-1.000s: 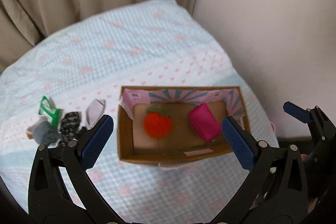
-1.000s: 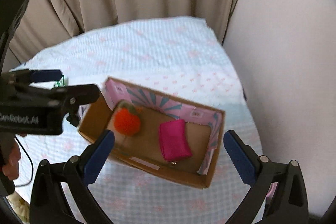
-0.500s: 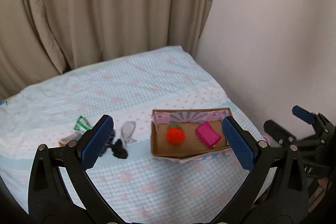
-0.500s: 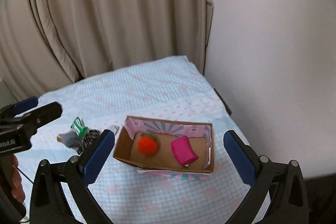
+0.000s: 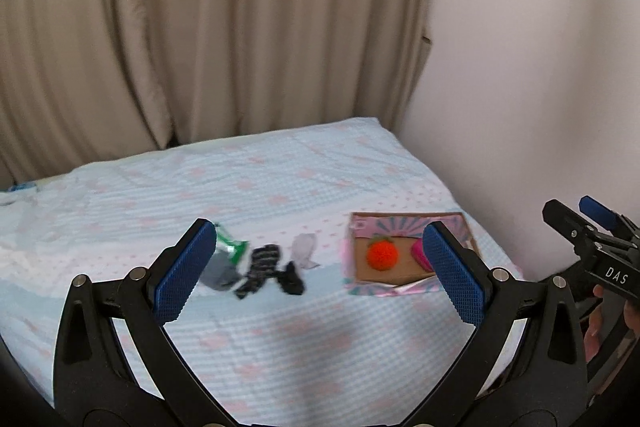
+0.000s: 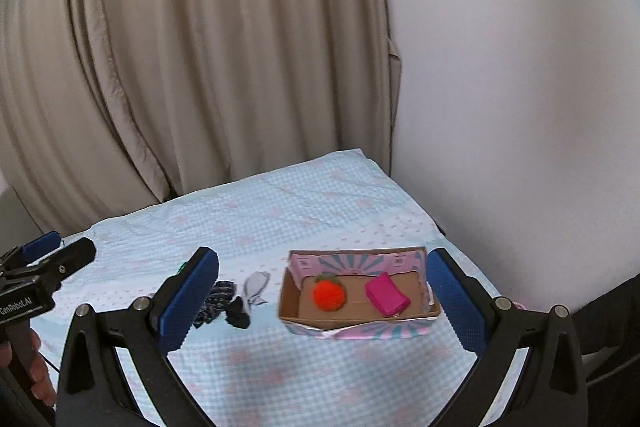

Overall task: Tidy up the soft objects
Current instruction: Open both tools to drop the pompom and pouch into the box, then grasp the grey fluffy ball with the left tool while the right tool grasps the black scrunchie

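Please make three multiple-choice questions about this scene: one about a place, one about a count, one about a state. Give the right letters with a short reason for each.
1. Where does the pile of small cloth items lie?
A. inside the box
B. on the bedspread, left of the box
C. on the curtain

2. How many objects are inside the cardboard box?
A. none
B. two
C. five

3. What is the state of the right gripper?
A. open, holding nothing
B. shut on the pouch
C. shut on a sock

Answers:
1 B: the pile rests on the bedspread beside the box.
2 B: only the orange knitted fruit and the pink pouch are in it.
3 A: its blue pads stand wide apart with nothing between.
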Demonstrator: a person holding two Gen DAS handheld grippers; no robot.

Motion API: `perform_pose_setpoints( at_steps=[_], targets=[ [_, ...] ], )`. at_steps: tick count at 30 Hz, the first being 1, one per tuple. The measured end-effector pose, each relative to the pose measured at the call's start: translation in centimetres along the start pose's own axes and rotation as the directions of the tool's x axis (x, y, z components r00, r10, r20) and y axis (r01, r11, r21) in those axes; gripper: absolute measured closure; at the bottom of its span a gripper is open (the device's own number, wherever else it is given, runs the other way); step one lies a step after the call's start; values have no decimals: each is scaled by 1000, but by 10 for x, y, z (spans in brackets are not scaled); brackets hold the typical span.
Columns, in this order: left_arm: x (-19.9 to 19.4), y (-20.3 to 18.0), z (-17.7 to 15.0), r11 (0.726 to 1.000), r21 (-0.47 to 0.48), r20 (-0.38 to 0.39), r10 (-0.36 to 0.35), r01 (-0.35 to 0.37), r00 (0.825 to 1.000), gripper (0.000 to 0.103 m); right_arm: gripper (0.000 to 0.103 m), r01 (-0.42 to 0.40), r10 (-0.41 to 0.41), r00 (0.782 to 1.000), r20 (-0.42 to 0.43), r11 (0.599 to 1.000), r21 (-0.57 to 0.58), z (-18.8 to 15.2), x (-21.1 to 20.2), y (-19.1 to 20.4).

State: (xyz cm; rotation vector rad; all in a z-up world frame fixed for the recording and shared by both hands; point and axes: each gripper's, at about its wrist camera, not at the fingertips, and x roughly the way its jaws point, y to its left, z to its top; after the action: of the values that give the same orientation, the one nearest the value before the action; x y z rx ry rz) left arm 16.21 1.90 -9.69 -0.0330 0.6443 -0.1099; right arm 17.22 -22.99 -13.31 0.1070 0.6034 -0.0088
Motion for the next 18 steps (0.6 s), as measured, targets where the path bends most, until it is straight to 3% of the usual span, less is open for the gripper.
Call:
perform_pose_setpoints(
  at_steps=[10,18],
  targets=[
    [5,113,-22,997,-69,-24,16,-18,1000,0,0,-36,36,999,-18,999,5,-21,16,87],
    [58,174,-41,1000,-23,-47,2,-3,999,0,0,-20,21,998,-67,1000,16,-52,62,157]
  ],
)
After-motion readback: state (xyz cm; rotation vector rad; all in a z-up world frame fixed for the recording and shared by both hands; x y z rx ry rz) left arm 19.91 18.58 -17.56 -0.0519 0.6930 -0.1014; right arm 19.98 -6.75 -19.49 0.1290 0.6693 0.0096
